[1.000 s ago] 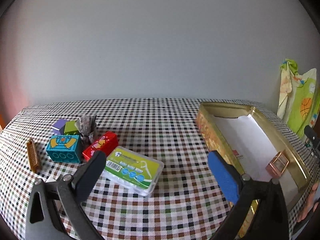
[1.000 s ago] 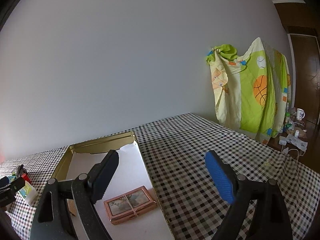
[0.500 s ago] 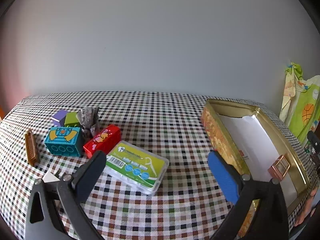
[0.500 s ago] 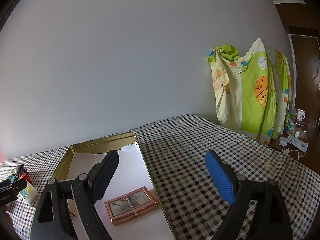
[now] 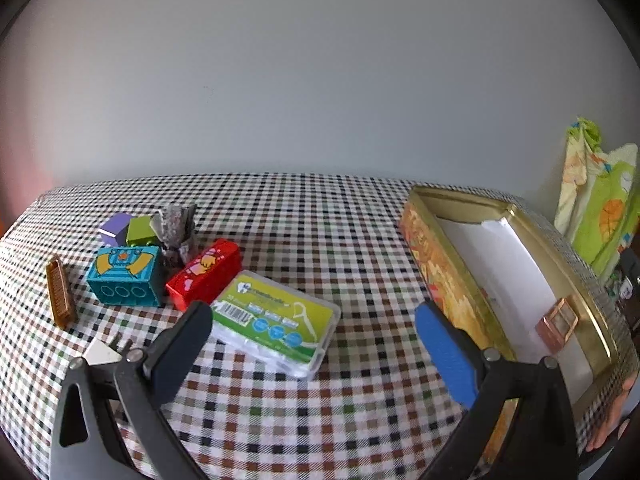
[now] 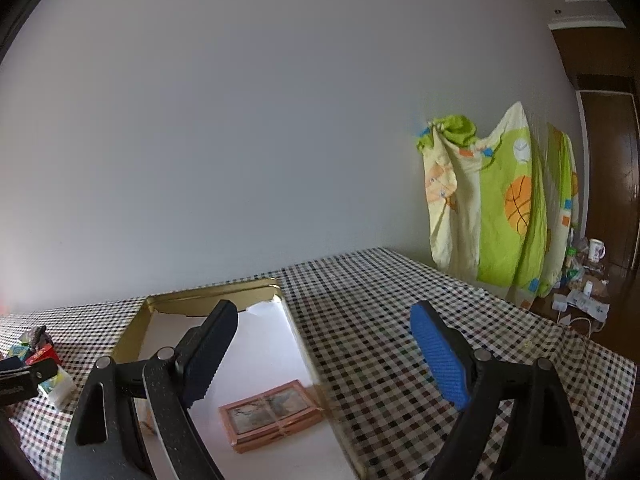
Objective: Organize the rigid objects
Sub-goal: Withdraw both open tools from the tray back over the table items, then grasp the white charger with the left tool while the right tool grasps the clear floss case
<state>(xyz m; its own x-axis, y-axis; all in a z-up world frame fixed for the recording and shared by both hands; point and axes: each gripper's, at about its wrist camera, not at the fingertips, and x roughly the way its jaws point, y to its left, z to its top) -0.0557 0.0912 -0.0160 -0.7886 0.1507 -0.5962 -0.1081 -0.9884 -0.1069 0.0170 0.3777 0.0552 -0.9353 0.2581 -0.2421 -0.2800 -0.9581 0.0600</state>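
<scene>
My left gripper (image 5: 316, 340) is open and empty, hovering just above a green-labelled clear floss box (image 5: 276, 322) on the checked table. Behind it lie a red block (image 5: 204, 276), a teal block (image 5: 126, 280), a purple block (image 5: 114, 226), a green block (image 5: 140, 230), a grey rock (image 5: 176, 232) and a brown comb (image 5: 60, 292). A gold tin (image 5: 436, 260) with white lining stands at the right and holds a copper-framed box (image 6: 272, 414). My right gripper (image 6: 324, 348) is open and empty above the tin's (image 6: 208, 292) right edge.
A small white triangular piece (image 5: 100, 354) lies by my left finger. A green and yellow cloth (image 6: 500, 208) hangs at the far right beyond the table. The wall runs along the table's far edge. A dark door (image 6: 608, 180) stands at the right.
My left gripper has moved closer to the floss box and the blocks, which now sit lower and nearer in view. The right gripper has barely moved.
</scene>
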